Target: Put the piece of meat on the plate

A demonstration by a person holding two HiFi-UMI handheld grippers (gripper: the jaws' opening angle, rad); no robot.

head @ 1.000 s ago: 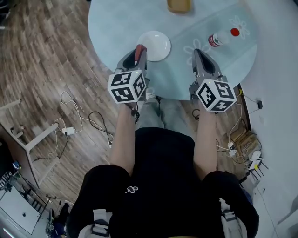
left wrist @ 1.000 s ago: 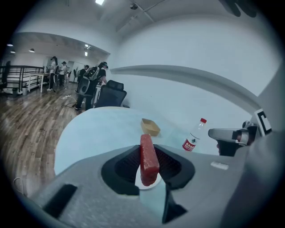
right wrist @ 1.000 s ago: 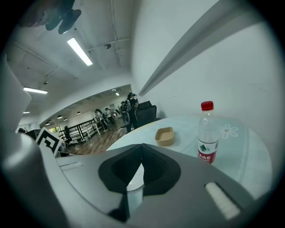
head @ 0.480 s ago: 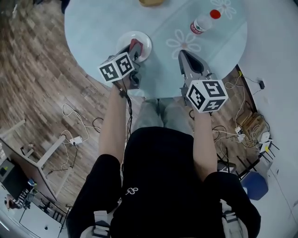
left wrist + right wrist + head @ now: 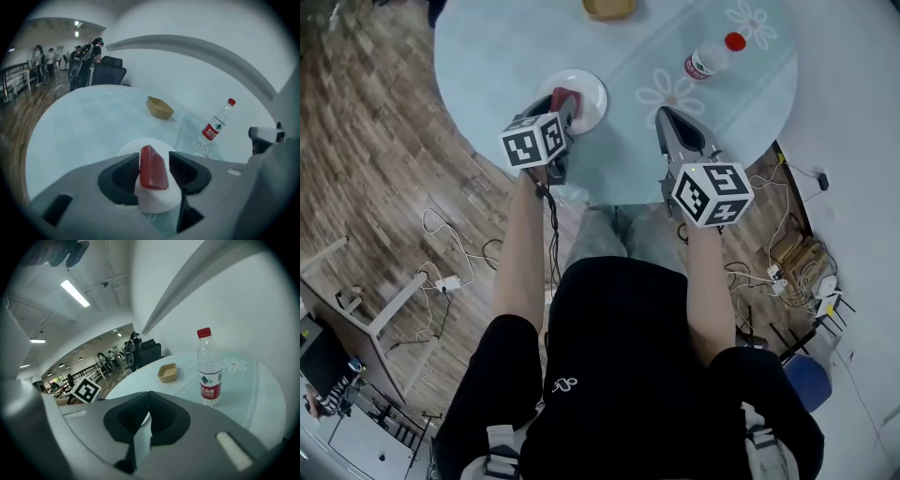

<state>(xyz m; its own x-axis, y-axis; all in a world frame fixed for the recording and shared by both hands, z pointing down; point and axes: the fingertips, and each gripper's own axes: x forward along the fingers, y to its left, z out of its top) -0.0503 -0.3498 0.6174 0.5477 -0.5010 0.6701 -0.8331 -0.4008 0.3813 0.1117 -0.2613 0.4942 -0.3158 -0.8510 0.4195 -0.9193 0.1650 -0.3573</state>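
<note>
The person (image 5: 619, 375) in a black top is the closest thing, with both arms held out to a round, pale blue table (image 5: 506, 56). Wires (image 5: 455, 258) lie on the wooden floor (image 5: 375, 141) by the person's legs.

The right gripper (image 5: 668, 117) is over the near edge of the table. Its claw is closed, tip against tip, and there is nothing in it. A cube with black and white squares (image 5: 712, 193) sits at the back of it.

The left gripper (image 5: 558, 105) points down at a small white plate (image 5: 592, 89) that sits near the edge of the table. Its claw is opening up. The piece of meat (image 5: 153, 168) is a red block. It stands on its end between the two jaws, and its bottom rests on the plate. The jaws are close on each side of the meat. A thin gap shows on the right side, so they do not squeeze it.

Farther back on the table there are white flower shapes (image 5: 673, 92). A clear water bottle (image 5: 709, 56) with a red cap and a red label stands up straight, off to the right and well apart from the plate. A little tan bowl (image 5: 609, 7) sits at the far side of the table.

Far behind the table, the left gripper view shows people (image 5: 89, 49) next to dark chairs (image 5: 110, 72)
</note>
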